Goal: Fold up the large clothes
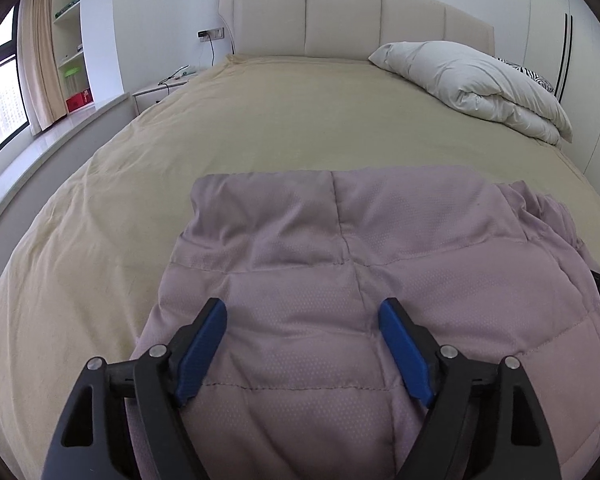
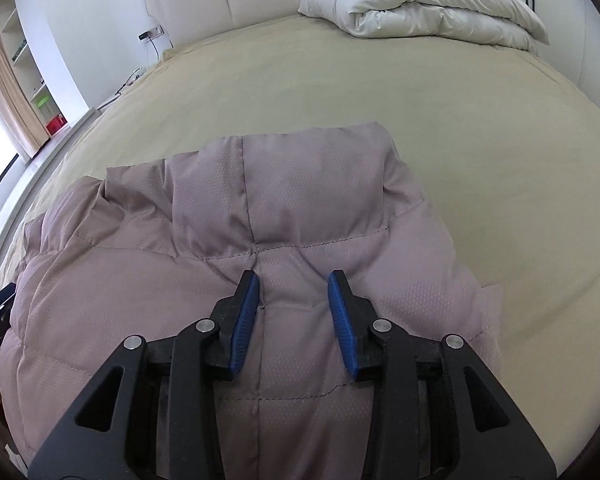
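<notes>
Mauve quilted jacket lying on the near end of the tan bed, left gripper fingers apart above it; right gripper fingers apart likewise, white duvet at 1 o'clock

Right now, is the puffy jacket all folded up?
Nearly. The mauve quilted jacket already lies in a compact bundle on the tan bedspread. The left gripper and the right gripper are open above it, holding nothing. Possibly only tidying remains.
</notes>
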Tool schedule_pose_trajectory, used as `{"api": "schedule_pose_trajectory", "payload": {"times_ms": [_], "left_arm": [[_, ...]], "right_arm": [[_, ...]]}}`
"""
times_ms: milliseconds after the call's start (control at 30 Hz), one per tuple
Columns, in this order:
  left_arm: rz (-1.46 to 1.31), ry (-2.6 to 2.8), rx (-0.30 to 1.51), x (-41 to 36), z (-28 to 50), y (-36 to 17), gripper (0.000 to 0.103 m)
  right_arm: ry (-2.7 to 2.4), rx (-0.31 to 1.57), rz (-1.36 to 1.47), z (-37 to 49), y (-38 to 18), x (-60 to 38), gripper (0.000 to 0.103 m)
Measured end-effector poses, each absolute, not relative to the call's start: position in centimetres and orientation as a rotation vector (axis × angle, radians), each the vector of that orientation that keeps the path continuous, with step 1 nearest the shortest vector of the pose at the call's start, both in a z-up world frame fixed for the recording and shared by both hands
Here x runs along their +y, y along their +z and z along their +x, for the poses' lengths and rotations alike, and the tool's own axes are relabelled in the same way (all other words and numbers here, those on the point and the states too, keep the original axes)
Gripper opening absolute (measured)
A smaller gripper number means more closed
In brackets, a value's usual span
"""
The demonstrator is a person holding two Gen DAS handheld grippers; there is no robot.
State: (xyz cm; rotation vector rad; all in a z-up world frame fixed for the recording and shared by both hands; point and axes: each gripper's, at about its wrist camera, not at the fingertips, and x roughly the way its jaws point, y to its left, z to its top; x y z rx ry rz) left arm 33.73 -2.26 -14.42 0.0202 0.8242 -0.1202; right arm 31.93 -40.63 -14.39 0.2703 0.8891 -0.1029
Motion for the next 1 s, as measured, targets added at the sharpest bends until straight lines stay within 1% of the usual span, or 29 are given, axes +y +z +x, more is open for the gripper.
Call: {"api": "schedule_pose_trajectory", "payload": {"times_ms": [200,433,500,533,633,667,733,767,833,933,1000], "left_arm": [[-0.032,-0.146,0.821,-1.9,34.1,-15.5,0.083],[-0.047,-0.155,0.834,-1.7,34.3,-15.6,0.084],[-0.048,-0.161,0.855,-1.5,34.1,-15.1,0.083],[-0.049,-0.166,0.859,-1.2,33.6,-14.4,0.081],[-0.059,-0.165,0.815,-0.5,30.9,-12.3,0.079],[-0.056,-0.161,0.801,-0.3,30.1,-11.7,0.079],[-0.036,-0.139,0.789,-0.2,29.0,-11.4,0.079],[-0.023,-0.135,0.795,-0.2,28.9,-11.7,0.08],[0.005,-0.143,0.824,-0.3,29.3,-12.9,0.082],[0.026,-0.151,0.825,-0.4,29.6,-13.6,0.084],[0.031,-0.149,0.825,-0.4,29.7,-13.8,0.085]], "right_arm": [[-0.075,0.859,0.323,30.8,-15.8,-41.1,0.035],[-0.099,0.854,0.277,31.0,-16.6,-40.5,0.035],[-0.117,0.886,0.242,31.0,-15.7,-39.7,0.035],[-0.13,0.901,0.229,30.8,-14.4,-39.1,0.036],[-0.028,0.796,0.301,27.8,-10.0,-36.5,0.036],[0.01,0.773,0.273,27.0,-9.1,-34.7,0.036],[0.075,0.789,0.206,26.5,-8.8,-30.9,0.036],[0.103,0.803,0.171,26.4,-9.1,-29.1,0.037],[0.114,0.829,0.068,26.5,-10.3,-25.5,0.059],[0.046,0.809,-0.086,26.1,-12.2,-22.4,0.061],[0.045,0.809,-0.058,25.9,-12.9,-22.5,0.061]]}}
